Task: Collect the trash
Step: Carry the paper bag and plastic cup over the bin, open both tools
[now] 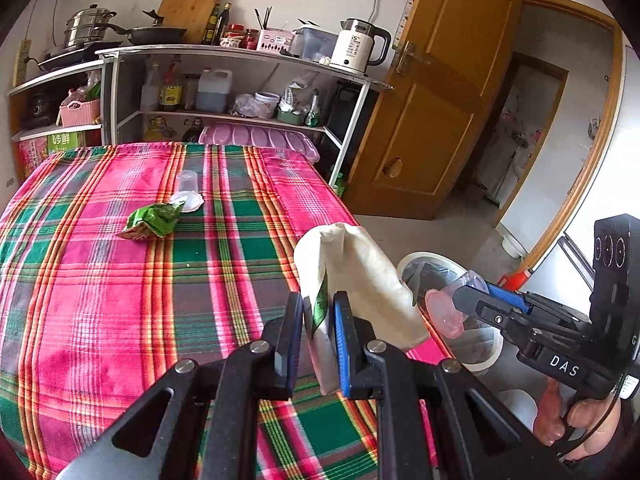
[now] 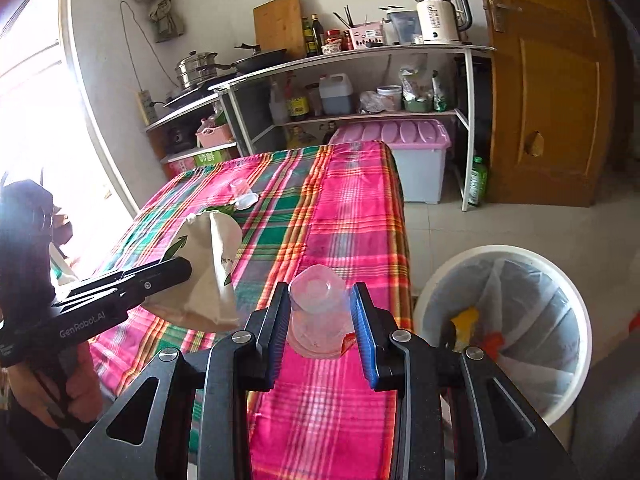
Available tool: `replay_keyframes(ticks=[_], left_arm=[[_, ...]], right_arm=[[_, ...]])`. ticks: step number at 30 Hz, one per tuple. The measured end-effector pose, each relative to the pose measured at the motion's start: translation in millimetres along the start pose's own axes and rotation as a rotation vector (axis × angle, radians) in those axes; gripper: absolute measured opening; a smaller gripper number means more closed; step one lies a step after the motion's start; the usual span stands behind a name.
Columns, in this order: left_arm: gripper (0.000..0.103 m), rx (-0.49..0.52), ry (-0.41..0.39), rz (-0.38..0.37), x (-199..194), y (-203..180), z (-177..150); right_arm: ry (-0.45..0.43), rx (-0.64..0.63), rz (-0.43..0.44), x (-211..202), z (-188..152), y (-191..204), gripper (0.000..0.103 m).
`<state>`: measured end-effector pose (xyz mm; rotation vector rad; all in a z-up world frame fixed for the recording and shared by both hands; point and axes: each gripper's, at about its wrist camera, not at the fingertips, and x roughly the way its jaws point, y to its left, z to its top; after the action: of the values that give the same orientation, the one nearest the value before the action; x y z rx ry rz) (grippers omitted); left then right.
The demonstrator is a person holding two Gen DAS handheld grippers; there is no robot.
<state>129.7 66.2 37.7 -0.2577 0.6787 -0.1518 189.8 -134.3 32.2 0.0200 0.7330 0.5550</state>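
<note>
Low in the frame, the right gripper (image 2: 320,316) clamps a clear plastic cup (image 2: 318,312) and the left gripper (image 1: 320,316) pinches a crumpled cream paper bag (image 1: 360,280) — both over the table's edge. Best carry each fully over the white bin (image 2: 576,320) at lower right before letting go — the light bag may drift.

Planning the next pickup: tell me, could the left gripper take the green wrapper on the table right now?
Probably not yet: the left gripper has its jaws closed on a cream paper bag. The green wrapper lies unobstructed on the tablecloth.
</note>
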Motion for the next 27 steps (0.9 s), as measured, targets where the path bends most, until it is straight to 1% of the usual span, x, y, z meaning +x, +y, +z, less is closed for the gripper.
replay_keyframes(ticks=[14, 27], left_arm=[[0.016, 0.102, 0.04, -0.082, 30.1, -71.4, 3.3], [0.016, 0.161, 0.079, -0.129, 62.6, -112.9, 3.5]], right_arm=[[-0.038, 0.111, -0.075, -35.1, -16.5, -64.1, 0.032], [-0.045, 0.19, -0.129, -46.7, -28.8, -106.0, 0.032]])
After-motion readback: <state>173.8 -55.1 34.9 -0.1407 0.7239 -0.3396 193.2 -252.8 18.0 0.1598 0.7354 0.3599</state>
